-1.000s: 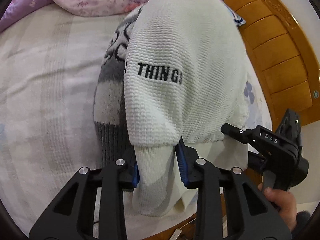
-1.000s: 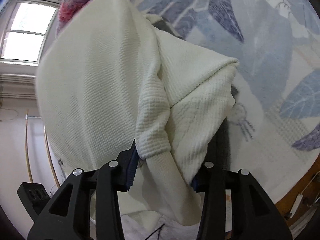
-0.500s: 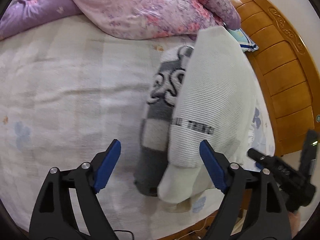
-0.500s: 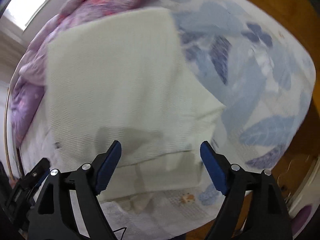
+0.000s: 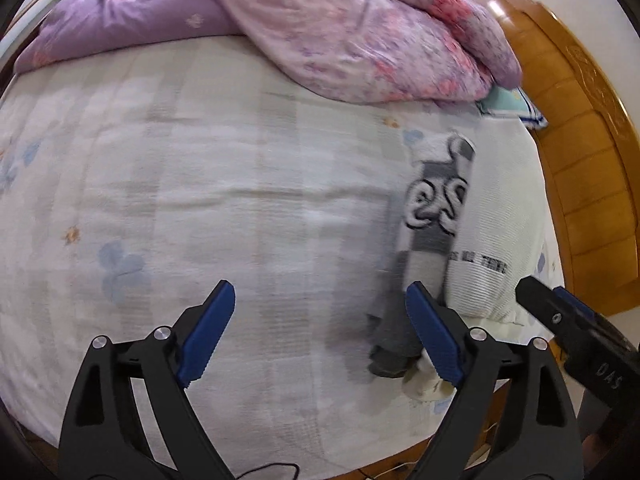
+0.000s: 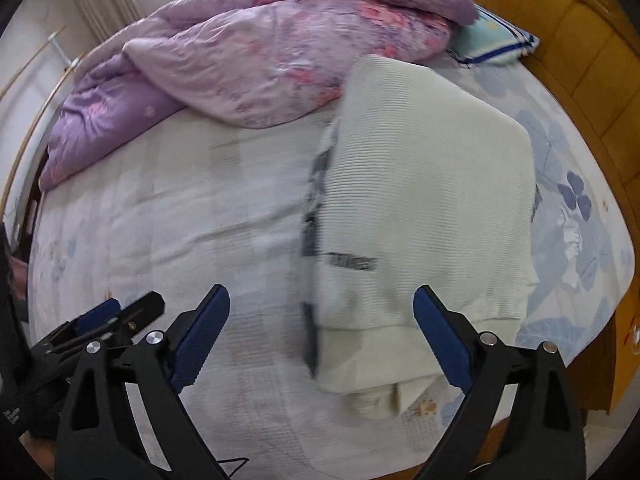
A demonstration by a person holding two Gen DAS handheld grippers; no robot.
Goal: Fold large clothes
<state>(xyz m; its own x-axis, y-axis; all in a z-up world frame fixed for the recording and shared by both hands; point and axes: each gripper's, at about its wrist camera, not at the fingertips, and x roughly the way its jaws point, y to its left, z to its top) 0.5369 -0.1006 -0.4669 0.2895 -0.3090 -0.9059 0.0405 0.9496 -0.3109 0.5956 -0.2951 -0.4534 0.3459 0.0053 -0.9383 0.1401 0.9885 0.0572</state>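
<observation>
- My left tool (image 5: 320, 332) has just been opening and now gapes wide over the bed (image 5: 200, 200), with nothing between the blue pads.
- My right tool (image 6: 320, 332) has likewise just been opening; it is spread wide, and the sweater's hem shows between the pads from above but is not pinched.
- The white sweater (image 6: 424, 216) lies folded on the bed near the headboard (image 6: 580, 40), atop a grey patterned knit (image 5: 432, 216) whose edge peeks out on one side.
- I judge the sweater soft, floppy and fairly light; the ribbed knit should grip well under the pads but will sag and unfold if lifted by one point.
- For any further fold I would take the thick ribbed hem at its two near corners, one tool each.
- The quilt (image 6: 260, 48) is bunched beyond it.
</observation>
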